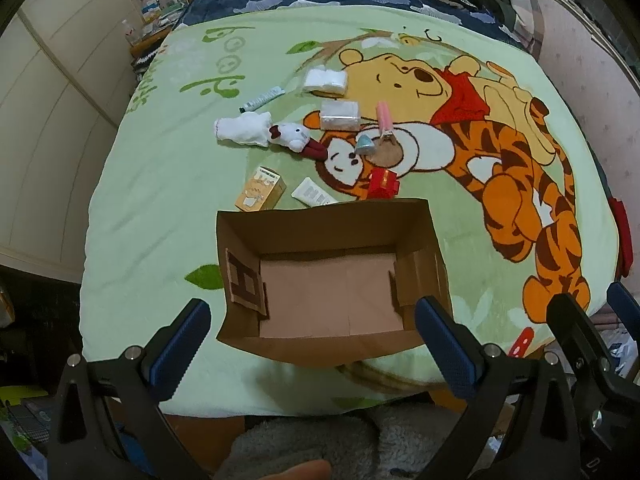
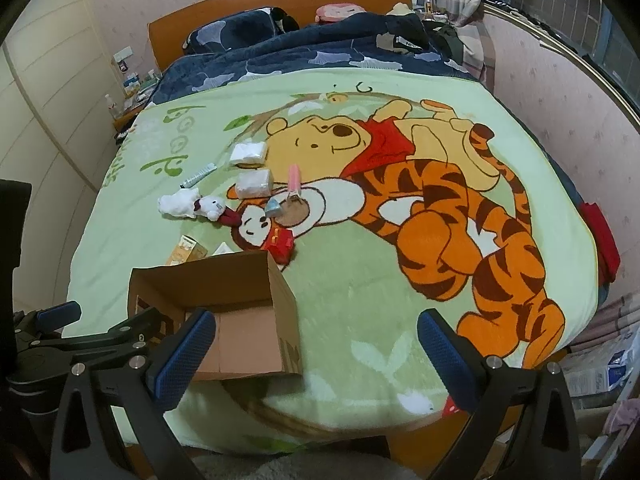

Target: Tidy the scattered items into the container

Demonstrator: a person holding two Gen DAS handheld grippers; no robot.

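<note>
Green cartoon blanket (image 1: 152,208) across the bed, clutter spread out.

Nearest: left gripper (image 1: 312,344) and right gripper (image 2: 316,354), jaws gaping wide, holding nothing. Just beyond, open cardboard box (image 1: 320,224), empty. Behind it orange carton (image 1: 260,194), red toy (image 1: 383,184); farther back plush doll (image 1: 290,136), tissue packs (image 1: 339,115).

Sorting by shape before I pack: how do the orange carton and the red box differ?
The orange carton is taller and pale orange with cartoon print; the red box is squatter and bright red with a gold mark. The carton lies left of the white tube, the red box right of it. Both rest on the blanket just beyond the empty cardboard box.
</note>
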